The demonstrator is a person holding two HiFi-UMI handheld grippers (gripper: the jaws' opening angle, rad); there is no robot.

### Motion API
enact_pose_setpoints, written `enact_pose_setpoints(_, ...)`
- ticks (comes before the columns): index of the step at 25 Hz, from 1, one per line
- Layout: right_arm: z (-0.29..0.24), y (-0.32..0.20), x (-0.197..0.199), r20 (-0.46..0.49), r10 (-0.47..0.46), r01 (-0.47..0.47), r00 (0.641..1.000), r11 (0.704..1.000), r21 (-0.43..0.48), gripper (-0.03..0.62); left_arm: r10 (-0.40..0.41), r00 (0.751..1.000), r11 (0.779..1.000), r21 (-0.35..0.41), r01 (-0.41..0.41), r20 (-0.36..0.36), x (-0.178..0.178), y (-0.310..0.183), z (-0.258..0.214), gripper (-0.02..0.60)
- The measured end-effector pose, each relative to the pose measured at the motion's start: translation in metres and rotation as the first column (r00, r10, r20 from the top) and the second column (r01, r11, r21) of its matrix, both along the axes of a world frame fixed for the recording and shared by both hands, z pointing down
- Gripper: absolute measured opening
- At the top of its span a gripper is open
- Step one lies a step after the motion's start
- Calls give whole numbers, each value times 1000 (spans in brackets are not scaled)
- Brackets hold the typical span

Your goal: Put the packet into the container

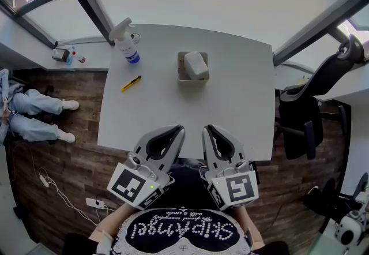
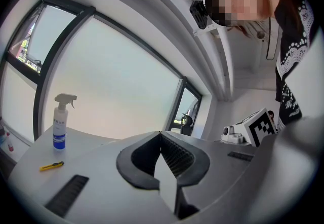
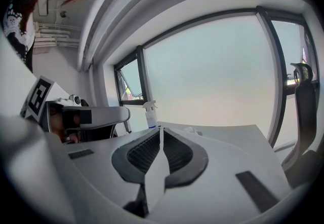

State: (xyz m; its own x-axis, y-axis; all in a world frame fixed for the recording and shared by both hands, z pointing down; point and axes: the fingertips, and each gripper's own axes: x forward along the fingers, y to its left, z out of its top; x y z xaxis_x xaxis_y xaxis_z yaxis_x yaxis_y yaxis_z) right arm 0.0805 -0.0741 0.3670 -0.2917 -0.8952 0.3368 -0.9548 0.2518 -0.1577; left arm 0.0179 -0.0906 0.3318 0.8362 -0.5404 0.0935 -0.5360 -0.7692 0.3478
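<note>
White surface, rectangular, set over a wood-plank floor by tall windows. Item one: beige open container, standing near the middle of the surface toward its far side; the pale packet lies inside it, tilted a little, its top showing above the rim. Item two: spray bottle, white with a blue band, upright at the far left corner. Item three: yellow cutter, lying flat between the bottle and the near left edge. Left gripper: at the near edge of the surface, jaws pressed together with nothing between them. Right gripper: just beside it, jaws likewise closed tip to tip and empty. Both sets of jaws point toward the container and stand well apart from it, so the packet lies beyond them, touched by neither. Dark office chair at the right of the surface.
</note>
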Motion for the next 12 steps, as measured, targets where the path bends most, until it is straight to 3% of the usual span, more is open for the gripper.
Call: enact_pose_setpoints(12,0,5,6,-2,0,0,1000,1000,-1,14,4,1000,1000,-6,-4,0,6,4,0,9)
